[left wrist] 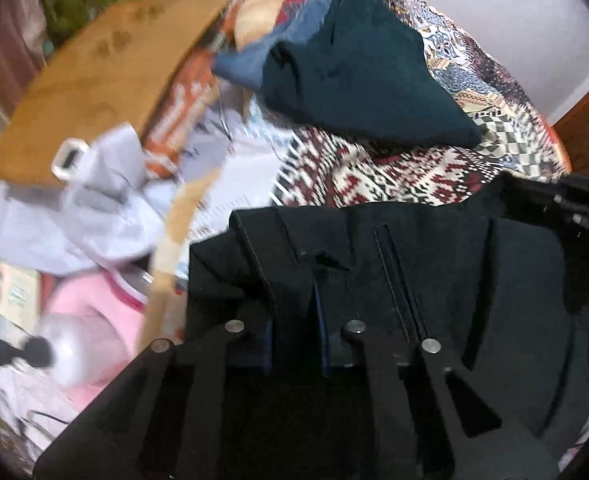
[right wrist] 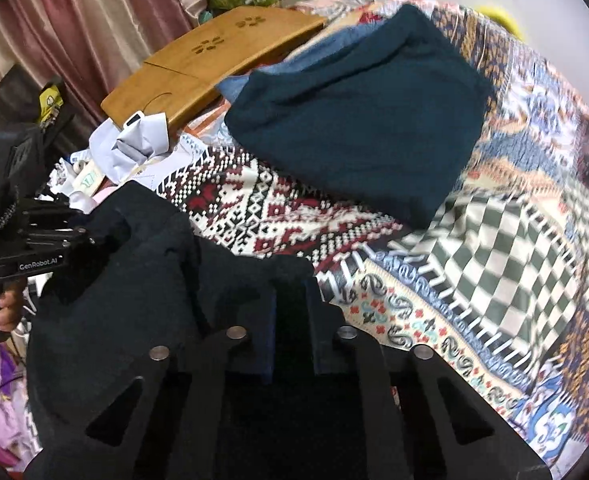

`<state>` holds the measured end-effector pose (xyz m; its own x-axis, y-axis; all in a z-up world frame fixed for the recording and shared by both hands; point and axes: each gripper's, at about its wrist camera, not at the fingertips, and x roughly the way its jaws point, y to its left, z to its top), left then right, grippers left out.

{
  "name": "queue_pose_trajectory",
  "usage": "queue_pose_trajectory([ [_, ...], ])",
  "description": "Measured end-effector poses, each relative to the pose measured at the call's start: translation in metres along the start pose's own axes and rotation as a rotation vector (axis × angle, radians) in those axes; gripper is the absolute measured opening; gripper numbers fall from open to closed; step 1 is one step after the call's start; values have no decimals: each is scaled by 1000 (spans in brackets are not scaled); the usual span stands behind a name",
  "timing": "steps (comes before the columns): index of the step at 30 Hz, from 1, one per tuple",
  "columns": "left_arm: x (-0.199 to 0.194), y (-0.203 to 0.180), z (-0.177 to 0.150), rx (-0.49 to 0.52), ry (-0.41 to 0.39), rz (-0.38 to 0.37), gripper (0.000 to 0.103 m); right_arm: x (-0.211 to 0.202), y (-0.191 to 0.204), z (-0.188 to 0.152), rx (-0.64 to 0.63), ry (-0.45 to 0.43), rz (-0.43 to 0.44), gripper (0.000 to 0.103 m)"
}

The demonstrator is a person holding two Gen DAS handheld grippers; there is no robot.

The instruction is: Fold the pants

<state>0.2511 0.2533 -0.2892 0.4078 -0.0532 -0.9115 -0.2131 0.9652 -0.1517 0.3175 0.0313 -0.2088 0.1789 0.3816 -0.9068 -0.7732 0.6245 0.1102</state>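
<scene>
The black pants point(left wrist: 434, 264) hang in the air between my two grippers, above the patterned bedspread point(left wrist: 354, 176). My left gripper point(left wrist: 294, 300) is shut on the waistband edge, near a back pocket slit. My right gripper point(right wrist: 292, 300) is shut on the other end of the black pants point(right wrist: 142, 280), which drape down to the left. The left gripper also shows in the right wrist view point(right wrist: 50, 236), at the far left, gripping the cloth. The right gripper's body shows at the right edge of the left wrist view point(left wrist: 582, 208).
A folded dark teal garment point(right wrist: 354, 120) lies on the patterned bedspread point(right wrist: 494, 260) over a blue garment point(right wrist: 326, 52). A wooden lap desk point(right wrist: 214, 60) stands at the bed's far left. A white shirt point(right wrist: 134, 144) and clutter lie beside it. A pink curtain point(right wrist: 74, 20) hangs behind.
</scene>
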Motion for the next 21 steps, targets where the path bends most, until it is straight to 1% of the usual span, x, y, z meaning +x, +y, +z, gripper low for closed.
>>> queue_pose_trajectory([
  [3, -8, -8, 2, 85, -73, 140, 15, 4, 7, 12, -50, -21, -43, 9],
  [6, -5, -2, 8, 101, -86, 211, 15, 14, 9, 29, -79, -32, -51, 8],
  [9, 2, 10, 16, 76, -78, 232, 15, 27, 9, 46, -99, -50, -52, 8],
  [12, 13, 25, 30, 30, -56, 225, 15, 38, 9, 60, -106, -59, -43, 9],
  [14, 16, 26, 34, 32, -39, 216, 16, 40, 10, 63, -113, -50, -34, 10],
  [16, 12, 25, 35, 34, -32, 211, 18, 30, 9, 61, -96, -59, -25, 14],
  [19, -4, 24, 28, 22, -40, 201, 22, -1, 7, 50, -72, -98, -8, 15],
  [21, -16, 24, 22, 4, -48, 187, 27, -24, 6, 37, -65, -119, 0, 17],
])
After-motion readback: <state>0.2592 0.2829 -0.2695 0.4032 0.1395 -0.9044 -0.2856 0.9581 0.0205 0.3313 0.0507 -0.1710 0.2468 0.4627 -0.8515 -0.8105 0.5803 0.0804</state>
